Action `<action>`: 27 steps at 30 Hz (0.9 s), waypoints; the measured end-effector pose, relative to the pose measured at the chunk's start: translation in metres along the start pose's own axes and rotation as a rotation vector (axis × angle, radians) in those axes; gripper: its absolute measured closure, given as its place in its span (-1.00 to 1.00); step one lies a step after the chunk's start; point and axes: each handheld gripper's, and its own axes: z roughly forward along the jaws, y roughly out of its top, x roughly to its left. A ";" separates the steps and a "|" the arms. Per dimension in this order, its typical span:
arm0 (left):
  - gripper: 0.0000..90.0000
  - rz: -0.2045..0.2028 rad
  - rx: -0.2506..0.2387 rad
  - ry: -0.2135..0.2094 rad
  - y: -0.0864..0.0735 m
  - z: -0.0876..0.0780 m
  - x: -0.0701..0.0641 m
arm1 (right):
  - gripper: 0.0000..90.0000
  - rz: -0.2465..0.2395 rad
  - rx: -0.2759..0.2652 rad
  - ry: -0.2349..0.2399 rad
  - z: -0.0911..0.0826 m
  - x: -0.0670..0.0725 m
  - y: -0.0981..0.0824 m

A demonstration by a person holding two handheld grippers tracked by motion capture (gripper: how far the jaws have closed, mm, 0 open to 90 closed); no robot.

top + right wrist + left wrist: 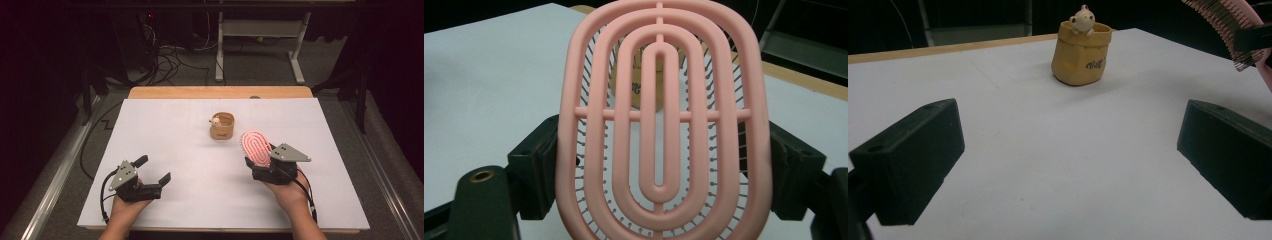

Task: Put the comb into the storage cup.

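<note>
Currently right hand-held gripper (pixel 261 161) raised just off counter (pixel 200 165), jaws clamped on sides of pink hairbrush (pixel 256 146), brush head tilted up toward yellow pouch holder (pixel 222 126). Left hand-held gripper (pixel 152 170) rests low at near-left, jaws wide, nothing between. White counter; dark room, cables on floor behind. Left gripper view: bristles in profile. Right gripper view: vented back, holder seen through slots.

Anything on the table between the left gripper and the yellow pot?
Nothing: bare white table runs from the open left gripper to the pot, as the left gripper view shows. The high view agrees. The pink brush, in the right gripper, is off to the side.
</note>
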 end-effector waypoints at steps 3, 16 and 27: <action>-1.00 0.001 -0.002 -0.002 0.000 0.000 0.000 | -0.55 -0.003 -0.007 -0.006 0.000 0.000 0.000; -1.00 0.010 -0.004 -0.003 0.002 0.000 -0.002 | -0.55 -0.033 -0.069 -0.010 -0.002 0.005 0.007; -1.00 0.022 -0.005 -0.007 0.003 -0.001 -0.003 | -0.55 -0.062 -0.139 0.000 0.000 0.019 0.029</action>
